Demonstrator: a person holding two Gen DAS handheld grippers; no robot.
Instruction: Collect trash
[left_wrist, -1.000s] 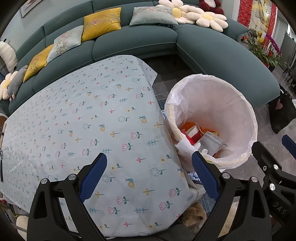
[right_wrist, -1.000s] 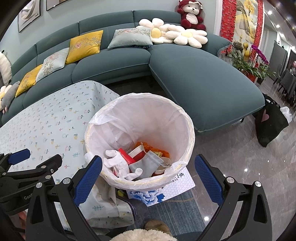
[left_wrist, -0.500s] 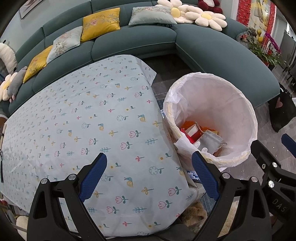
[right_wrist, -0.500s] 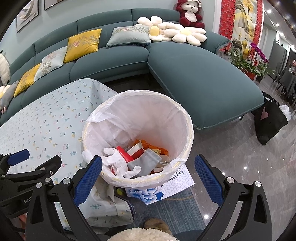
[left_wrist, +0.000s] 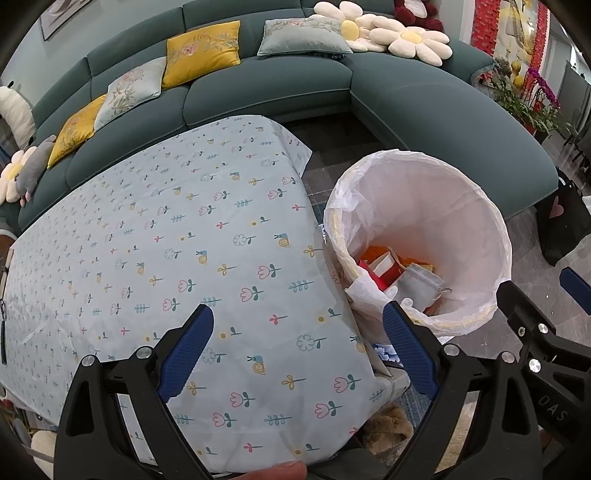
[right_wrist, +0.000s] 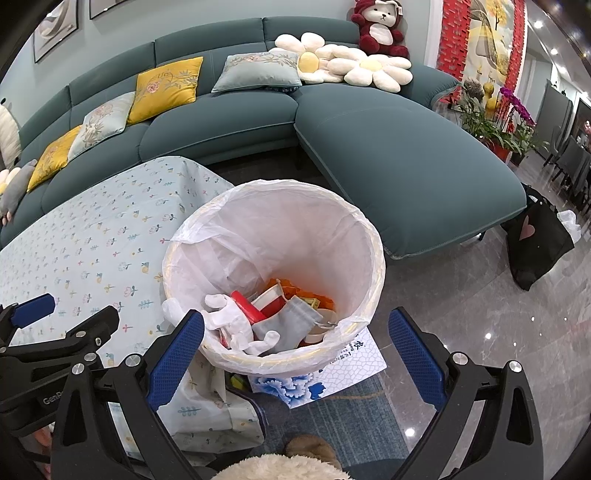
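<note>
Where plastic-lined (crinkly), the round bin (right_wrist: 369, 236) holds trash (right_wrist: 273, 314).

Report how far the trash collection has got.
Done: the lined bin already holds trash: red-and-white packaging, a grey pouch and white crumpled pieces. The tablecloth shows no litter. In hand: nothing; the left gripper and right gripper are both open. Left: no loose trash visible in either view.

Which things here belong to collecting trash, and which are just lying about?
Job:
bin with white liner
trash inside
left gripper, open, empty
right gripper, open, empty

Lying about:
sofa
cushions
plush bear
tablecloth
black bag
</note>
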